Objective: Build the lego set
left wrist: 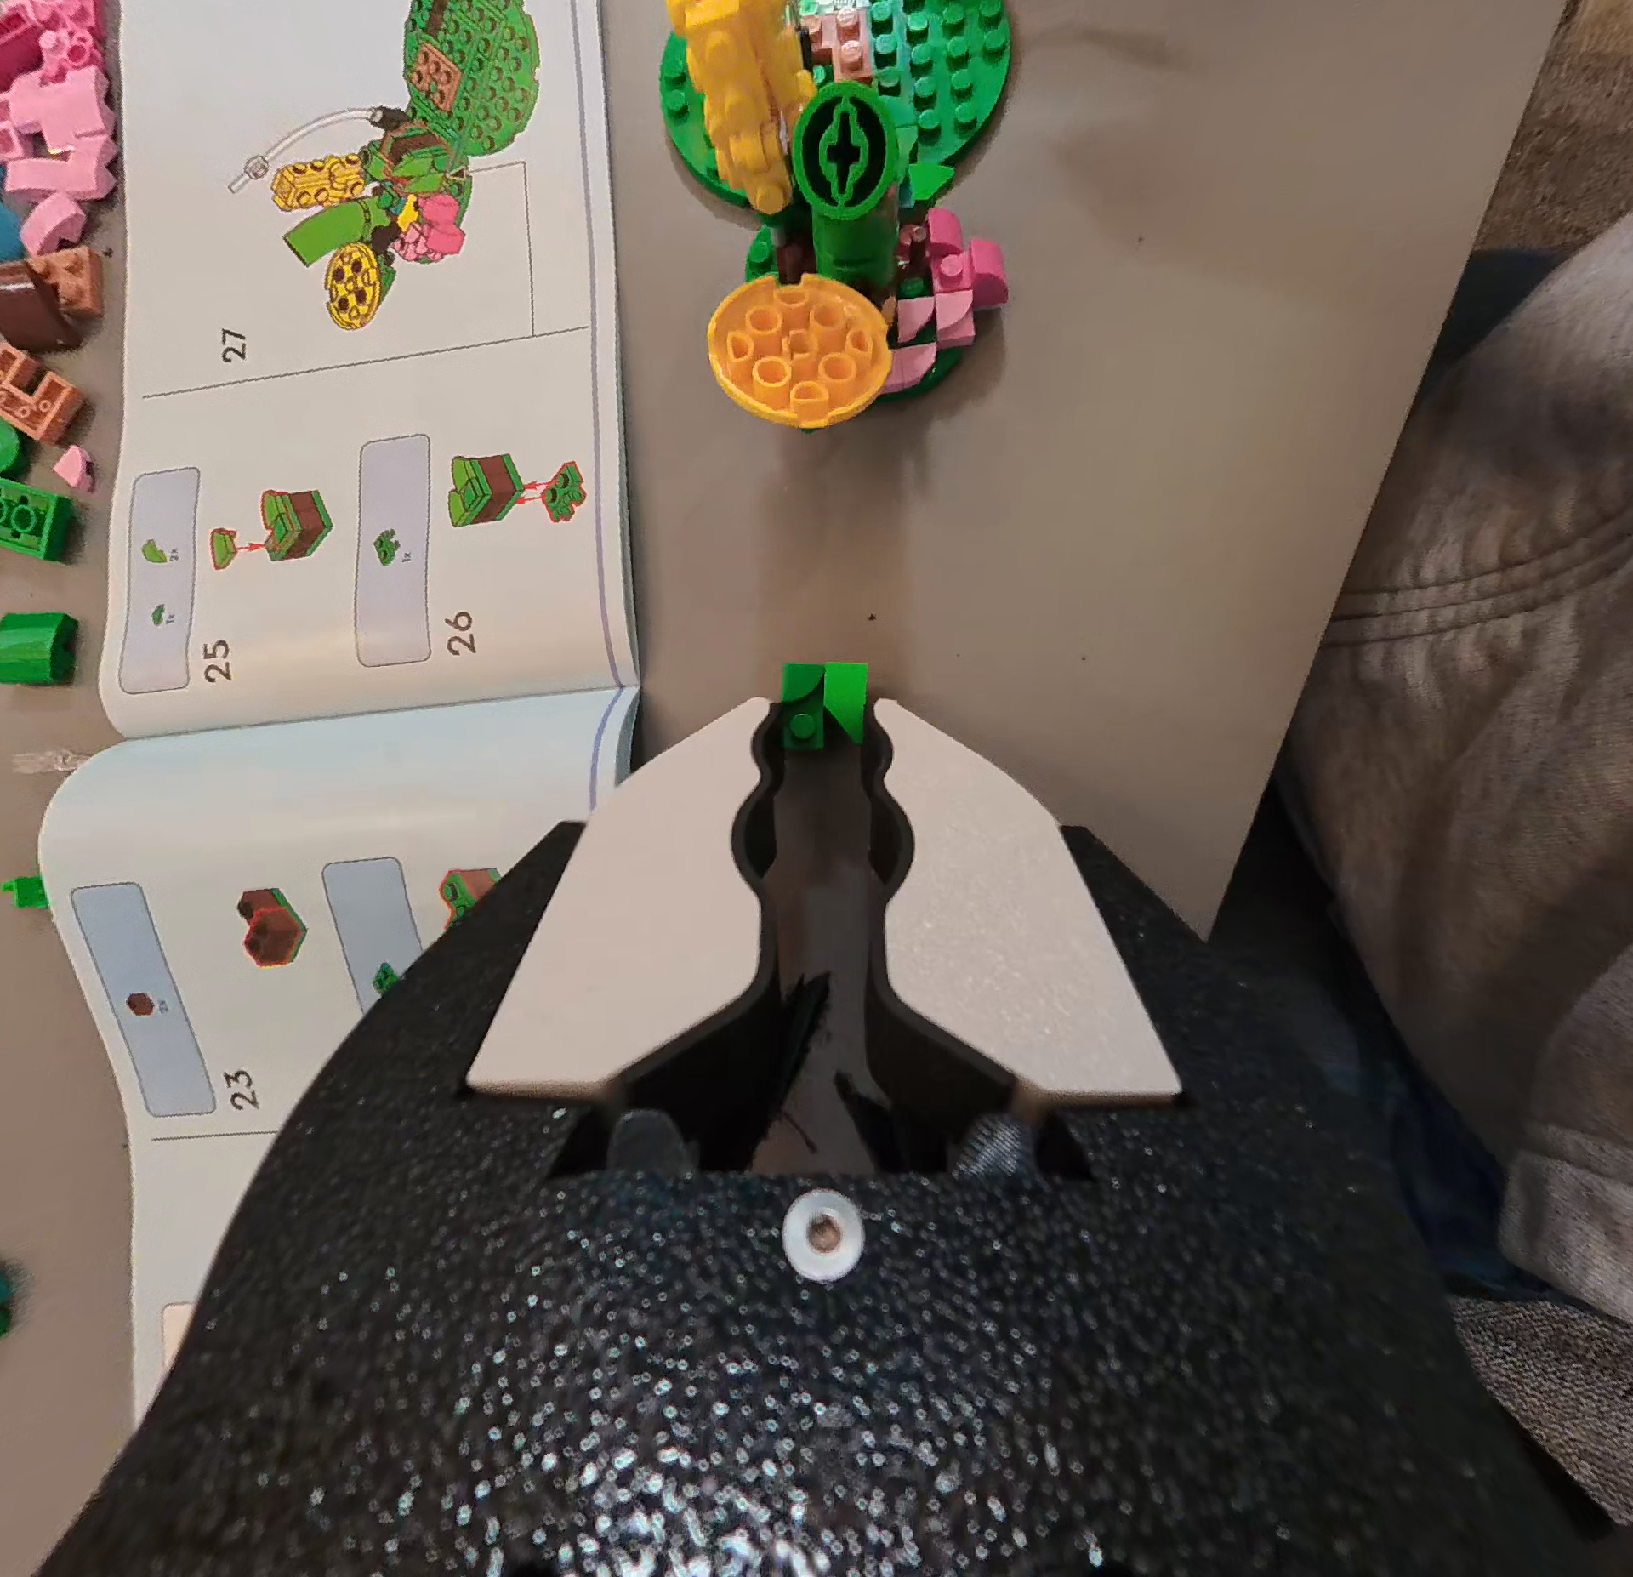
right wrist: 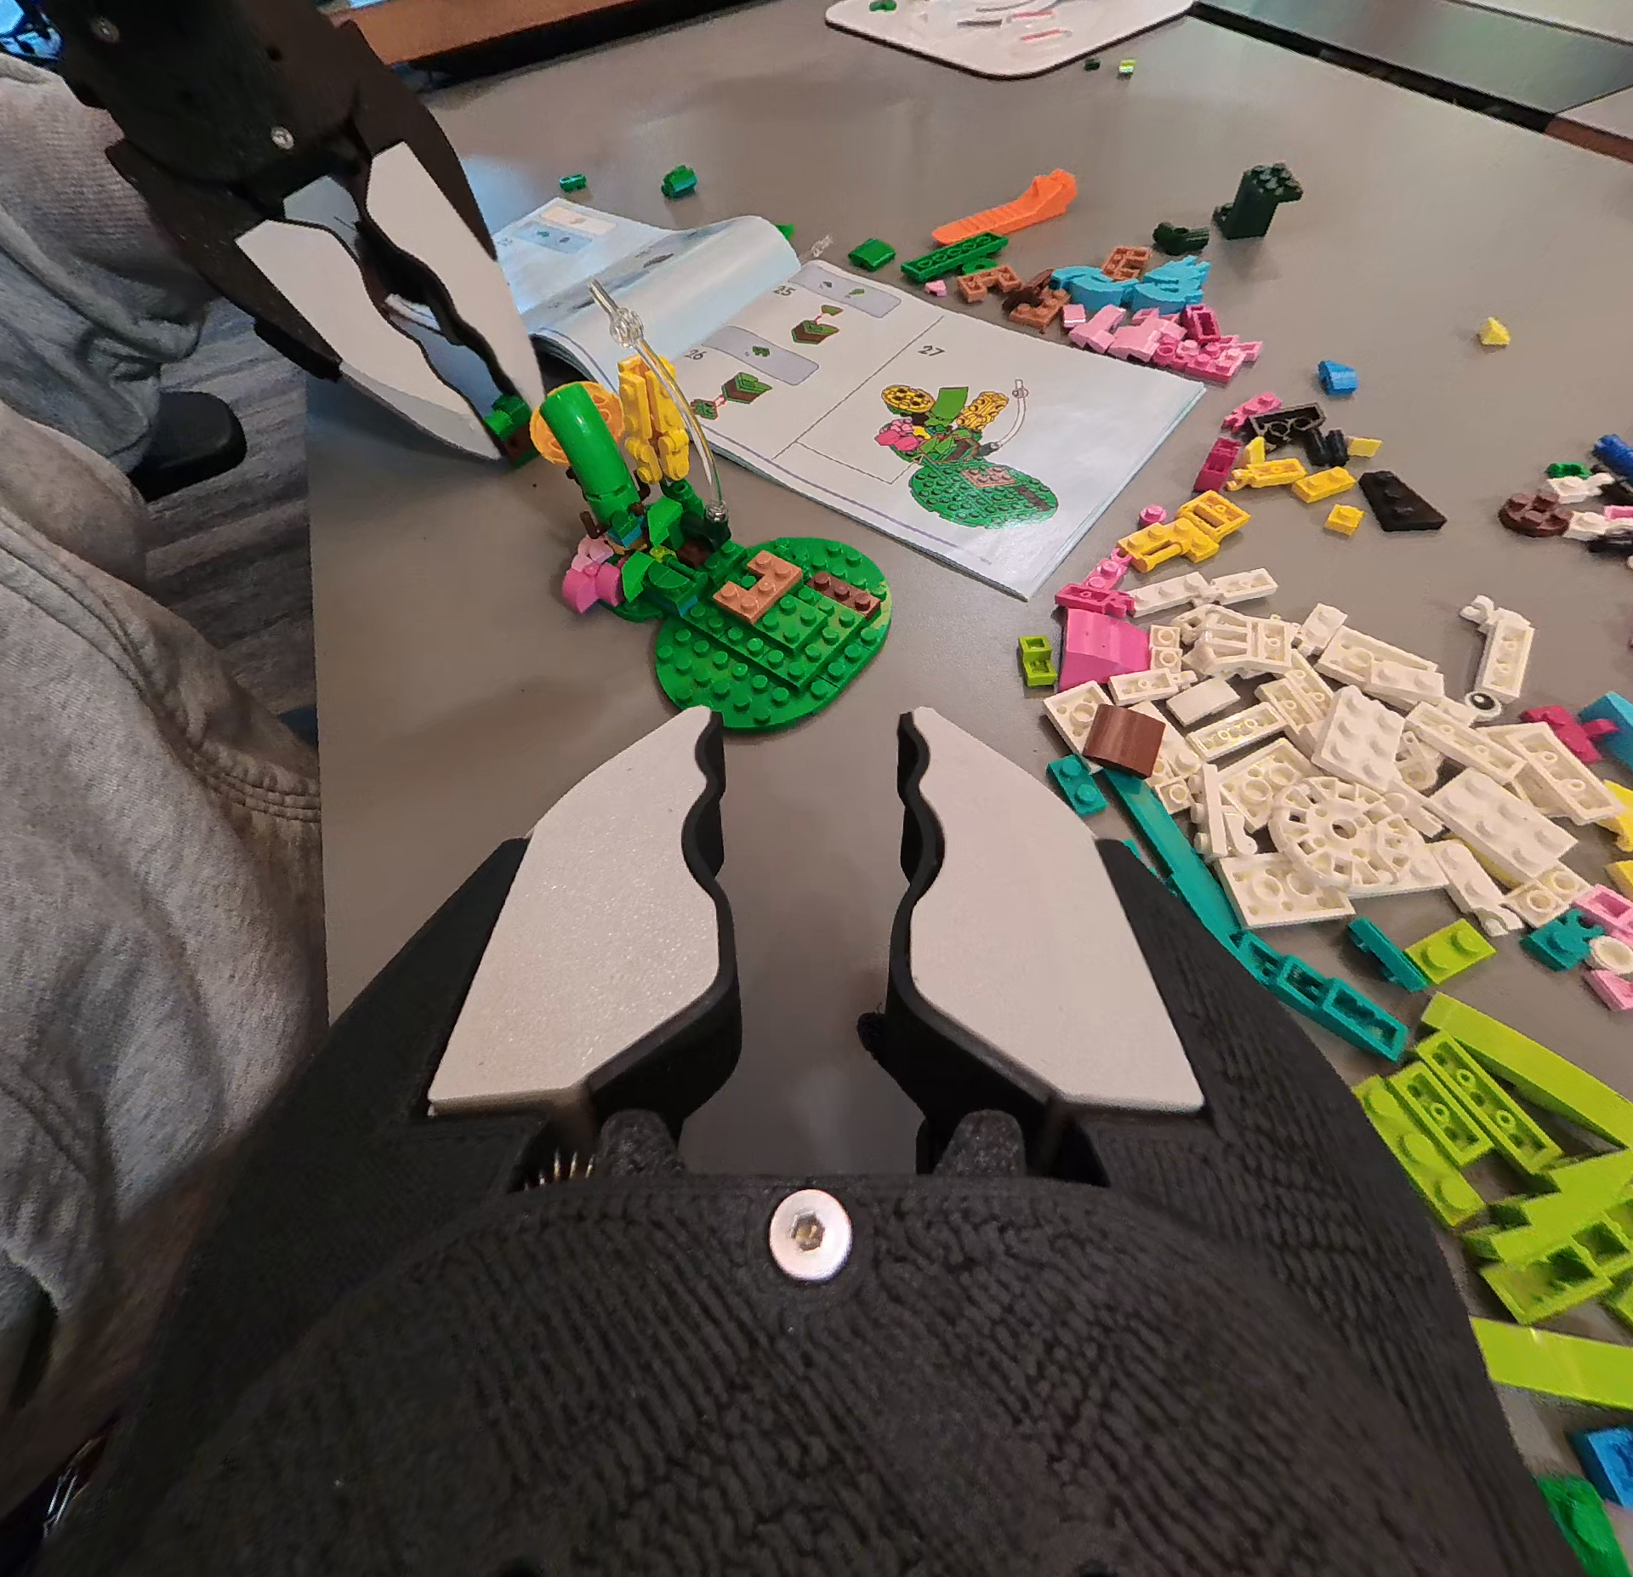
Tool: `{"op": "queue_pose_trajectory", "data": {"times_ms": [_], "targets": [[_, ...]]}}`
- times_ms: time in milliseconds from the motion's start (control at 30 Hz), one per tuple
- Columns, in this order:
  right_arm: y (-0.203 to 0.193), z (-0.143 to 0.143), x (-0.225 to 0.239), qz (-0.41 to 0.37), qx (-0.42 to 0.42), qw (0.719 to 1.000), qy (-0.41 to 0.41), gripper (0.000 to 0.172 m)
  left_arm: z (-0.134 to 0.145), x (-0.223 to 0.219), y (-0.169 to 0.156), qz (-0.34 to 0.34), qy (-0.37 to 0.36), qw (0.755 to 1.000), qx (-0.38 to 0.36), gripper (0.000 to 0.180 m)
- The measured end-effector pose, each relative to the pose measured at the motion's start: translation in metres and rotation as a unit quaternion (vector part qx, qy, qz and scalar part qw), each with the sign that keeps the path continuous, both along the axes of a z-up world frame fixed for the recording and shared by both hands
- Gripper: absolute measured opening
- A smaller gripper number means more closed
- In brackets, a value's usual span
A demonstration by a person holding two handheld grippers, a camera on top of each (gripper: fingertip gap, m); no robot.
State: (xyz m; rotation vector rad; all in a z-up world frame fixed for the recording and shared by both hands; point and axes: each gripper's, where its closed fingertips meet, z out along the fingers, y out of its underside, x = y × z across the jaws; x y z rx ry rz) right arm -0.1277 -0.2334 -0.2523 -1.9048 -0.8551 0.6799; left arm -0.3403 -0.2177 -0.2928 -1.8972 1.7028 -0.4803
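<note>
The left gripper [left wrist: 826,713] is clamped on a small green brick piece [left wrist: 824,702] at its fingertips, while the right gripper [right wrist: 808,730] hangs with fingers apart and bare just short of the green round plate [right wrist: 769,651].

A grey surface [right wrist: 884,138] carries a green brick model [right wrist: 760,624] at centre, an open booklet [right wrist: 884,403] at 1 o'clock of it, white bricks [right wrist: 1343,757] at 3 o'clock, lime pieces [right wrist: 1520,1146] at 4 o'clock, and a white mat [right wrist: 1007,15] at 12 o'clock.

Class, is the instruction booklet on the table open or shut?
Open: the booklet lies spread flat on the table, both pages showing building steps.
</note>
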Motion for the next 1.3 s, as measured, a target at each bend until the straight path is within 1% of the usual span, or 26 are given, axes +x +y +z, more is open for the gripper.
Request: {"op": "queue_pose_trajectory", "data": {"times_ms": [133,233,300,400,500,567,700,800,900,1033,1167,1300], "targets": [[0.0,0.0,0.01,-0.012,0.0,1.0,-0.009,0.036,0.003,0.0,0.001,-0.001,-0.001,1.0,0.007,0.016],[0.001,0.004,0.027,-0.036,0.004,0.999,-0.017,0.036,0.007,0.0,0.001,0.0,-0.009,1.0,0.014,0.016],[0.002,0.008,0.042,-0.058,0.006,0.998,-0.023,0.036,0.009,0.0,0.0,0.0,-0.013,1.0,0.018,0.016],[0.005,0.009,0.076,-0.115,0.016,0.991,-0.059,0.036,0.013,0.001,0.001,-0.002,-0.019,0.999,0.026,0.016],[0.013,0.01,0.118,-0.21,0.022,0.973,-0.094,0.033,0.015,0.001,-0.001,-0.007,-0.023,0.999,0.032,0.016],[0.016,0.008,0.141,-0.259,0.016,0.96,-0.107,0.032,0.016,-0.001,-0.001,-0.007,-0.022,0.999,0.036,0.016],[0.012,-0.006,0.181,-0.324,-0.018,0.932,-0.161,0.03,0.019,-0.001,-0.002,-0.008,-0.029,0.999,0.04,0.016],[0.011,-0.009,0.204,-0.362,-0.03,0.914,-0.178,0.027,0.021,-0.001,-0.003,-0.009,-0.036,0.999,0.039,0.016],[0.014,-0.007,0.22,-0.383,-0.041,0.906,-0.177,0.026,0.021,-0.002,-0.002,-0.009,-0.038,0.998,0.041,0.016],[0.018,-0.006,0.246,-0.414,-0.061,0.884,-0.209,0.023,0.022,-0.004,-0.002,-0.006,-0.04,0.998,0.045,0.016],[0.021,-0.009,0.255,-0.424,-0.094,0.882,-0.181,0.021,0.024,-0.003,-0.002,-0.004,-0.049,0.998,0.044,0.016],[0.017,-0.013,0.26,-0.433,-0.101,0.878,-0.18,0.02,0.026,-0.004,-0.001,-0.004,-0.05,0.998,0.048,0.016]]}}
